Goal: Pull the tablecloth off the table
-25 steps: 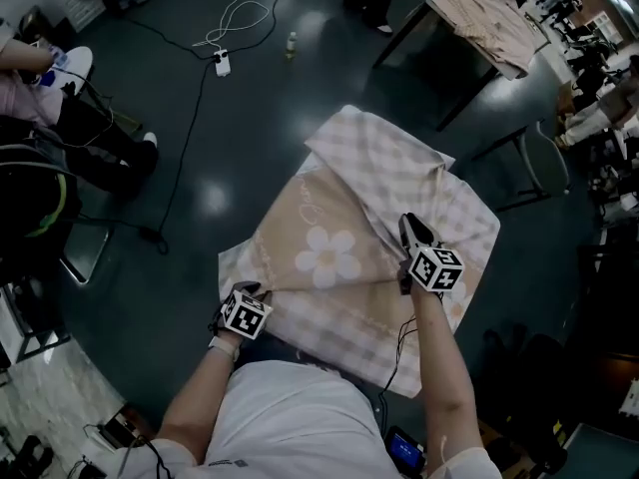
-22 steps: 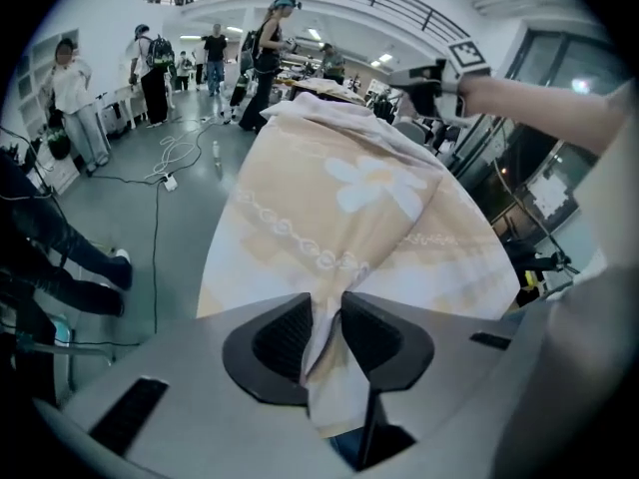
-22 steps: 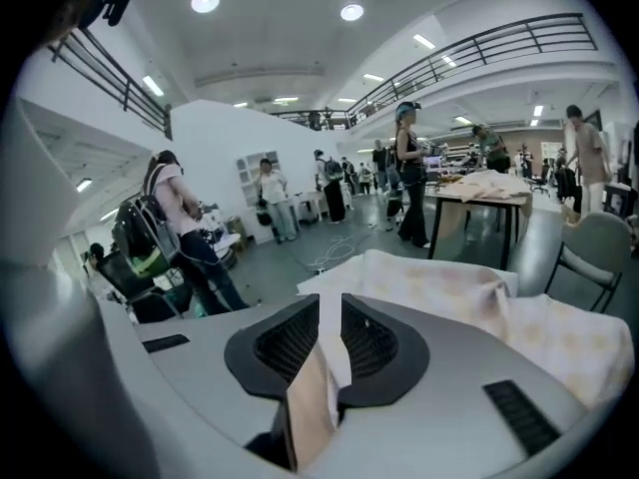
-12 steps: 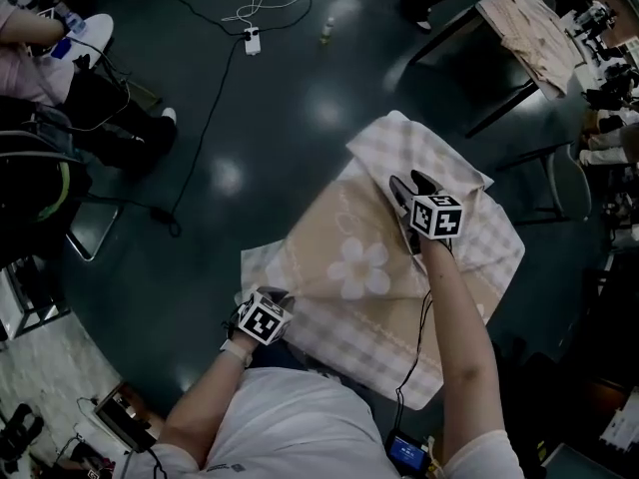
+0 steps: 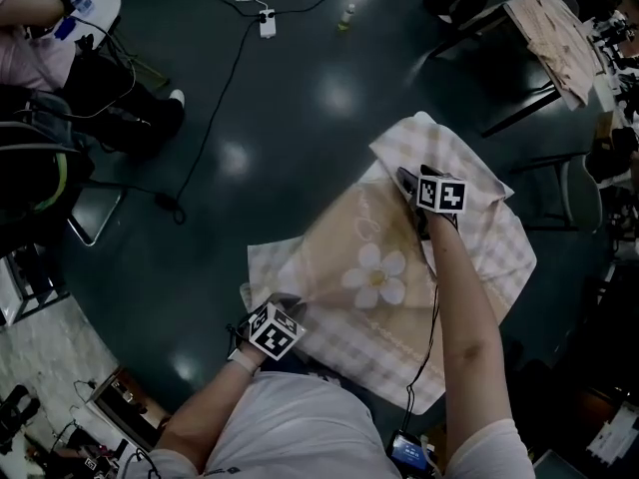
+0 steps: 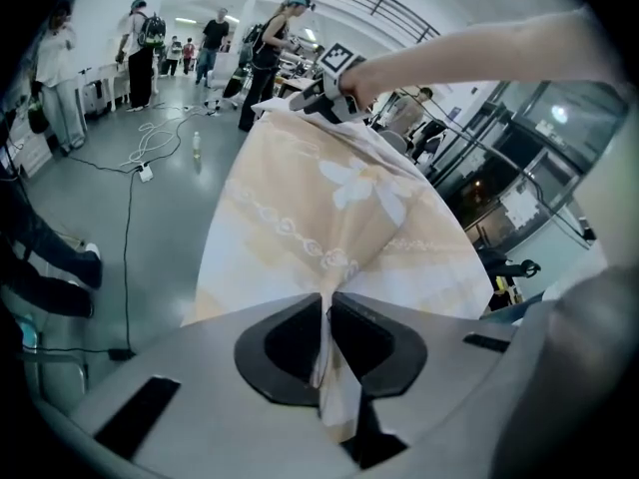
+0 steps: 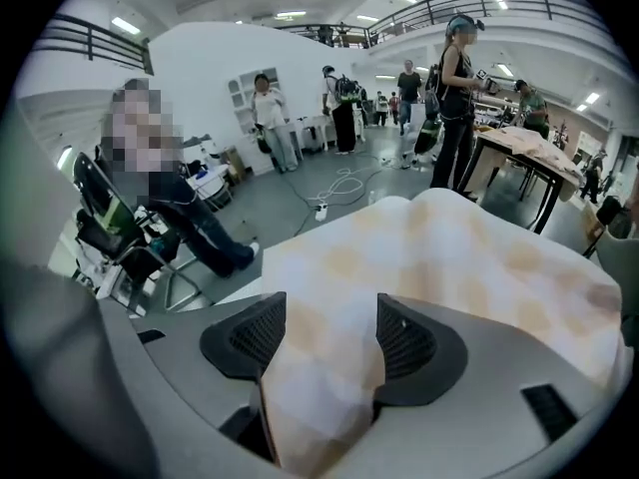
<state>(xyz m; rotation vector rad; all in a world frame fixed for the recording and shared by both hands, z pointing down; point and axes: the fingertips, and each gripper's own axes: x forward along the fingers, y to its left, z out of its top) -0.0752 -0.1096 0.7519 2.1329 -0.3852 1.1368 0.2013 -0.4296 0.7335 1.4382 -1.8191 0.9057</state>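
The beige checked tablecloth (image 5: 329,238), with a white flower print, lies rumpled over the table. At its near left edge my left gripper (image 5: 280,304) has just been closing. In the left gripper view it (image 6: 326,312) is shut on a thin upright fold of the tablecloth (image 6: 329,198). My right gripper (image 5: 411,183) reaches to the far part of the cloth on an outstretched arm. Its jaws have just been opening. In the right gripper view they (image 7: 327,342) stand wide, and a loose hump of the tablecloth (image 7: 449,257) lies between the pads.
Dark floor surrounds the table. A cable and power strip (image 5: 267,23) and a small bottle (image 5: 346,15) lie beyond it. A seated person (image 5: 60,63) and a chair (image 5: 90,213) are at left. Another table with cloth (image 5: 559,28) stands at upper right.
My right gripper has travelled from the cloth's middle right out to its far part, and its jaws have opened. The left gripper has stayed at the near edge.
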